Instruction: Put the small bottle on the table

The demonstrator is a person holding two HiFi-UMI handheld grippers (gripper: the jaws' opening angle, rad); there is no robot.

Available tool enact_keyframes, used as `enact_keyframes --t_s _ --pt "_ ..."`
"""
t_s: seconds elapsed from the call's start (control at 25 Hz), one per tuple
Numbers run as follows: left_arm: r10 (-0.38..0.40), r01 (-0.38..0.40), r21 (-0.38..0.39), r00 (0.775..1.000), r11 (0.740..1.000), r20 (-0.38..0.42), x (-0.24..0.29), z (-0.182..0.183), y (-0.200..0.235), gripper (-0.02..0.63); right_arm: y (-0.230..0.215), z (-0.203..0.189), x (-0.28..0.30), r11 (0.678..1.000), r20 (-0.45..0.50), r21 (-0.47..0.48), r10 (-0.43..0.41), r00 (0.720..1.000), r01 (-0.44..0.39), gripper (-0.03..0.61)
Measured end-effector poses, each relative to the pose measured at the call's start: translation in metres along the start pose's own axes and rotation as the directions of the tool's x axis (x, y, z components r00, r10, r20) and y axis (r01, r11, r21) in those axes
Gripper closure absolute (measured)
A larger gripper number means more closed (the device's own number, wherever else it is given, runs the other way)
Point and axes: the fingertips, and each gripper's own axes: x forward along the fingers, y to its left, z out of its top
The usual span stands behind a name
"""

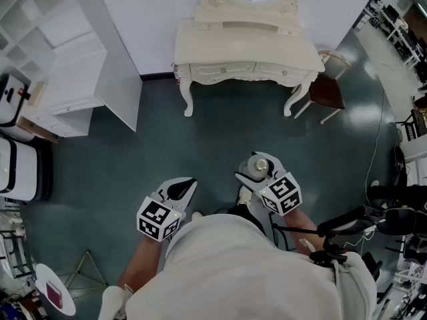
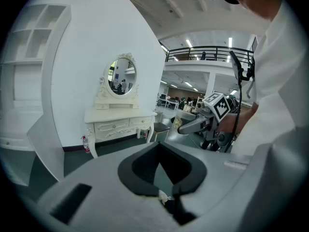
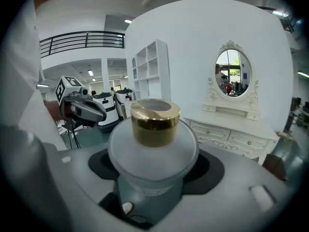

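Note:
A small frosted bottle [image 1: 259, 167] with a gold cap [image 3: 155, 122] sits upright between the jaws of my right gripper [image 1: 256, 172], which is shut on its round body, held in the air above the floor. The white dressing table [image 1: 248, 53] with an oval mirror stands ahead against the wall, some way off; it also shows in the right gripper view as the table [image 3: 235, 129]. My left gripper [image 1: 189, 184] hangs beside the right one, its jaws together with nothing between them. The left gripper view shows the right gripper [image 2: 192, 125] off to the right.
A chair with a brown seat [image 1: 328, 91] stands at the table's right end. A white shelf unit [image 1: 63, 62] fills the left wall, with white machines [image 1: 19, 172] below it. Stands and cables [image 1: 393, 222] crowd the right side. Grey-green floor [image 1: 220, 145] lies between me and the table.

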Motion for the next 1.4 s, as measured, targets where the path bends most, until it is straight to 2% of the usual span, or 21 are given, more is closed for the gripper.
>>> enact_keyframes --t_s 0.32,0.52,0.8,1.08,1.24,1.4 --pt "-0.031 0.031 0.024 0.999 0.999 -0.026 -0.051 -0.033 0.022 0.611 0.06 -0.003 0.023 0.999 -0.004 0.036 -0.033 0.999 0.033 0.241" --pt "-0.071 0.071 0.021 0.997 0.997 -0.025 -0.043 -0.037 0.025 0.611 0.06 -0.016 0.016 0.995 -0.038 0.069 -0.069 0.997 0.071 0.24" --pt "-0.122 0.123 0.057 0.992 0.991 -0.03 0.004 0.003 0.042 0.611 0.004 0.002 0.031 0.991 -0.033 0.059 -0.116 0.993 0.118 0.241" --pt "-0.106 0.113 0.138 0.993 0.984 -0.057 0.058 0.064 0.086 0.611 -0.074 0.038 0.065 0.99 0.014 0.046 -0.131 0.991 0.13 0.241" --pt "-0.1 0.107 0.149 0.994 0.983 -0.052 0.093 0.103 0.098 0.611 -0.122 0.057 0.07 0.989 0.029 0.018 -0.144 0.989 0.144 0.241" --pt "-0.117 0.125 0.155 0.991 0.98 -0.061 0.129 0.124 0.103 0.611 -0.165 0.06 0.073 0.985 0.032 0.023 -0.172 0.985 0.171 0.241"
